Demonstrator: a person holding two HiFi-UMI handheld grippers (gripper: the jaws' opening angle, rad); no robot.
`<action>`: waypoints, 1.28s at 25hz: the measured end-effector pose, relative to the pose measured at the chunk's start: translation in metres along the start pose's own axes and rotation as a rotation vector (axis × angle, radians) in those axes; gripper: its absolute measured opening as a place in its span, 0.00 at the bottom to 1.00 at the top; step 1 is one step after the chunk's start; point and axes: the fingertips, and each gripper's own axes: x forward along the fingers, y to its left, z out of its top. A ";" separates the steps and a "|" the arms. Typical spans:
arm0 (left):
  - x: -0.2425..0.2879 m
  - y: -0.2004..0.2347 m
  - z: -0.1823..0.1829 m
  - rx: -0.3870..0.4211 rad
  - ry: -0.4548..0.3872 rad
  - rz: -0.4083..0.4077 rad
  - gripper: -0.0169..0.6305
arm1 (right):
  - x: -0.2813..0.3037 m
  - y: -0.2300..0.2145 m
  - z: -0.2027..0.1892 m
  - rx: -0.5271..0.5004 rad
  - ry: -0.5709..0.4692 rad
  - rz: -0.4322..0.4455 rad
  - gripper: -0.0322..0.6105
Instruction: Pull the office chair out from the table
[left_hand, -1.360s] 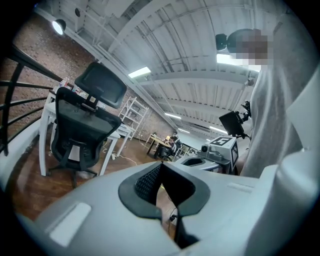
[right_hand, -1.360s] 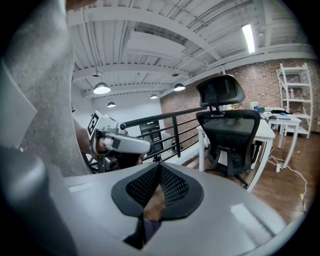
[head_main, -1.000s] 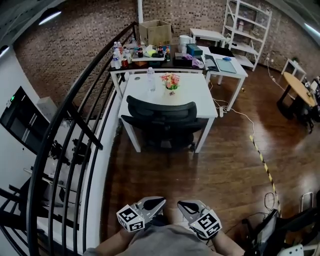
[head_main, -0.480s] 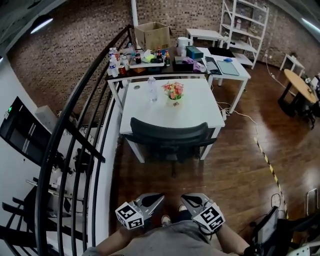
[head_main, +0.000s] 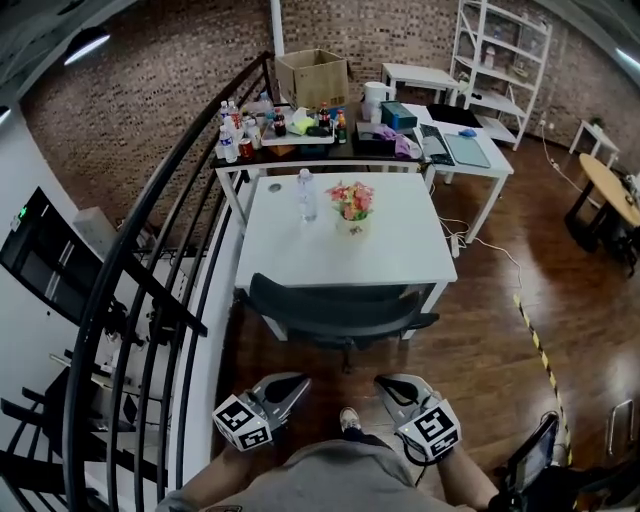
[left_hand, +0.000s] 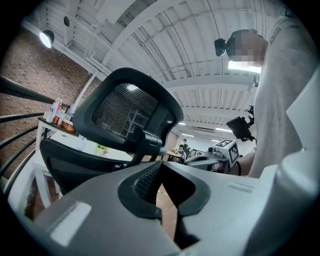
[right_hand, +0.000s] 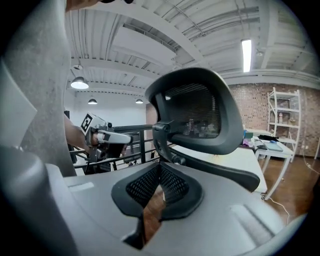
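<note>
In the head view the black office chair stands tucked against the near edge of the white table, its back towards me. My left gripper and right gripper are held side by side low in that view, a short way short of the chair and touching nothing. Both are shut with nothing between the jaws. The left gripper view shows the chair's mesh headrest just beyond the left gripper. In the right gripper view, the headrest rises behind the right gripper.
A water bottle and a flower pot stand on the table. A black stair railing runs along the left. Behind is a cluttered table with a cardboard box. Striped floor tape lies on the wooden floor at the right.
The table and chair have come closer in the head view. Both grippers have advanced together towards the chair's back and stayed shut.
</note>
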 end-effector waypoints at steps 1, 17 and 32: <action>0.002 0.006 0.006 0.013 -0.007 0.008 0.03 | 0.001 -0.008 0.004 -0.005 -0.008 -0.007 0.06; -0.010 0.111 0.087 0.215 -0.082 0.210 0.03 | -0.008 -0.108 0.044 -0.080 -0.072 -0.154 0.06; -0.003 0.169 0.095 0.307 0.098 0.016 0.46 | 0.000 -0.149 0.063 -0.153 -0.052 0.033 0.52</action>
